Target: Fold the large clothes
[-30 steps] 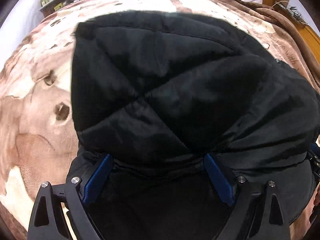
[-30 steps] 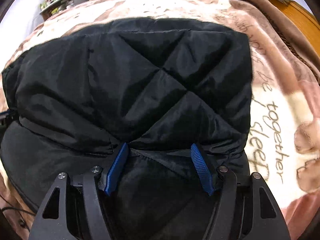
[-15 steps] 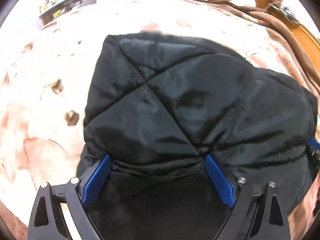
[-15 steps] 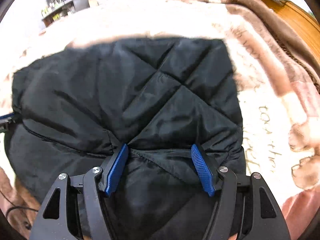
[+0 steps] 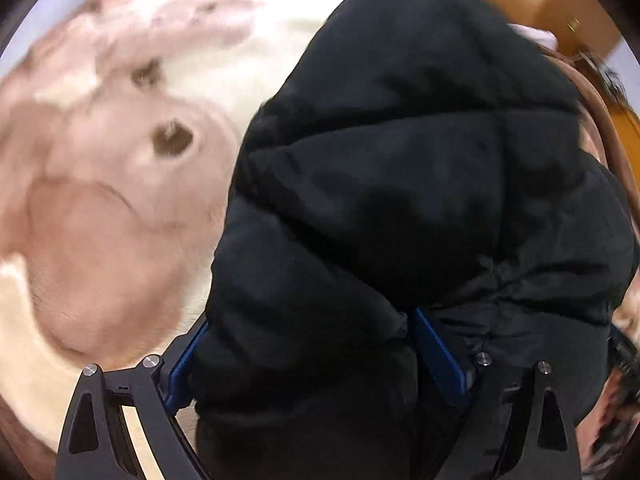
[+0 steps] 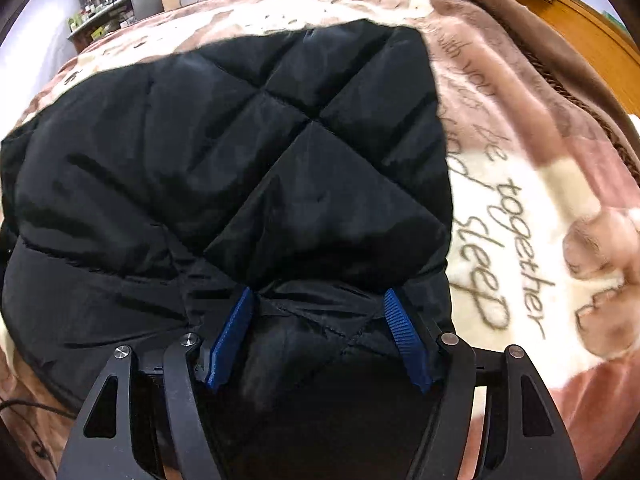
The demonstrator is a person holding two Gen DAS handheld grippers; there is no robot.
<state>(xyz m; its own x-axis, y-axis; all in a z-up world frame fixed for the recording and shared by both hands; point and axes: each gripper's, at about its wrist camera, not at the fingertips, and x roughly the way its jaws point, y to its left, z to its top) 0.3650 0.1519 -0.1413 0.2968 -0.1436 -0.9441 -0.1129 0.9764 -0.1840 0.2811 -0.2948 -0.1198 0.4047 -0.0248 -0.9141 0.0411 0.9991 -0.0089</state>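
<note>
Both grippers grip the black quilted jacket, which lies on the brown-and-cream blanket. Left gripper: blue pads held wide, clamped on a thick bunched fold; view blurred. Right gripper: pads also wide, pressed against padded fabric bulging between them

Even indoor daylight, heavy motion blur in left view, sharper right view, dark fisheye-warped corners.
</note>
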